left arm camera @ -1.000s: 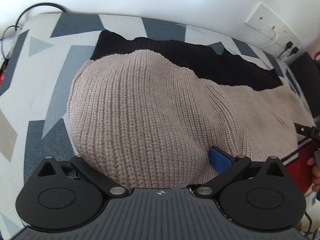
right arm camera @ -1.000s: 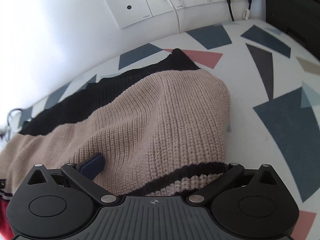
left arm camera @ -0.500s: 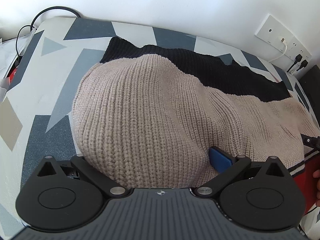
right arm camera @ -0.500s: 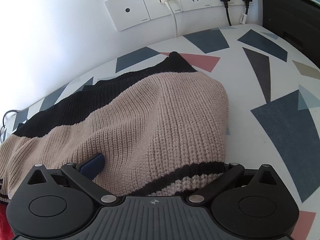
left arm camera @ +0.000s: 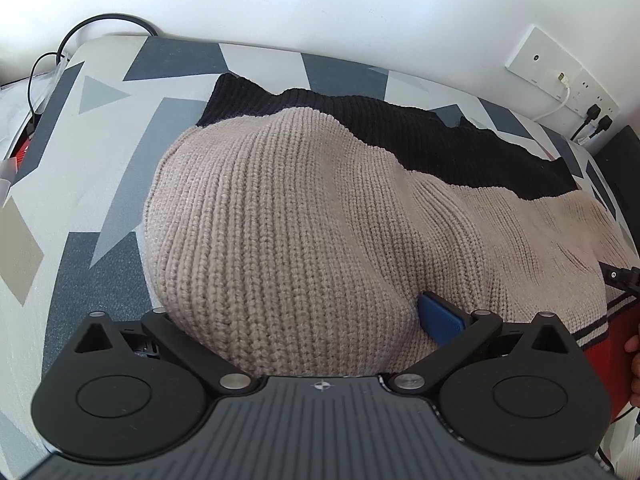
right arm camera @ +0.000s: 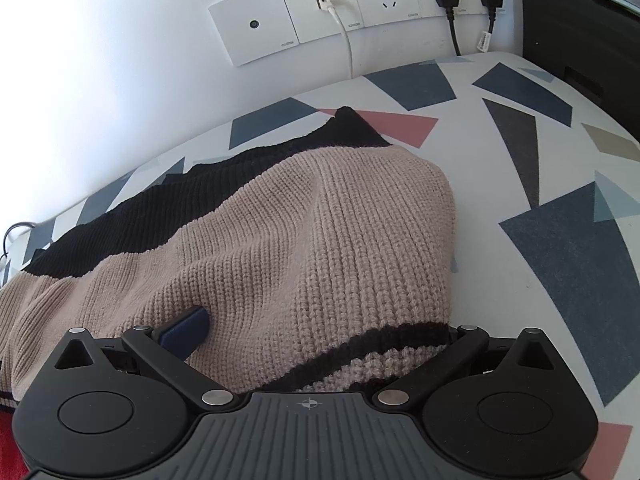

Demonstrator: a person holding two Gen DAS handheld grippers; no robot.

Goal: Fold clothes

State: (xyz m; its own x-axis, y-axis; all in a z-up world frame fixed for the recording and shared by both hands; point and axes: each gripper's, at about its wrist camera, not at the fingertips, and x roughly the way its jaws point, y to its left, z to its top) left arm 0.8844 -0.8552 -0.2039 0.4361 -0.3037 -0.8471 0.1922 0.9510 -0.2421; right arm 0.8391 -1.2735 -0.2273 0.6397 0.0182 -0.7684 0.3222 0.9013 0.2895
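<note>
A chunky knit sweater point(left arm camera: 300, 220), beige with a black upper band, lies bunched on the patterned table point(left arm camera: 80, 160). My left gripper point(left arm camera: 312, 312) is shut on its near beige edge. Fabric drapes over the fingers, leaving only the blue right pad point(left arm camera: 440, 318) showing. In the right wrist view the same sweater point(right arm camera: 320, 220) is folded over itself, its black-striped hem point(right arm camera: 380, 356) toward me. My right gripper point(right arm camera: 316, 344) is shut on that hem end, with only the blue left pad point(right arm camera: 188, 326) visible. A bit of the right gripper point(left arm camera: 620, 276) shows at the left view's edge.
Wall sockets point(right arm camera: 360, 4) with plugged cables sit behind the table point(right arm camera: 540, 140). A black box point(right arm camera: 580, 20) stands at the far right. A black cable point(left arm camera: 100, 24) loops at the far left corner. A person's fingers point(left arm camera: 634, 360) and something red point(left arm camera: 608, 356) are at the right edge.
Both grippers have drawn back a little with the sweater still held; in the left view more of the table and wall sockets has come into sight. The sweater's bunched shape is much the same.
</note>
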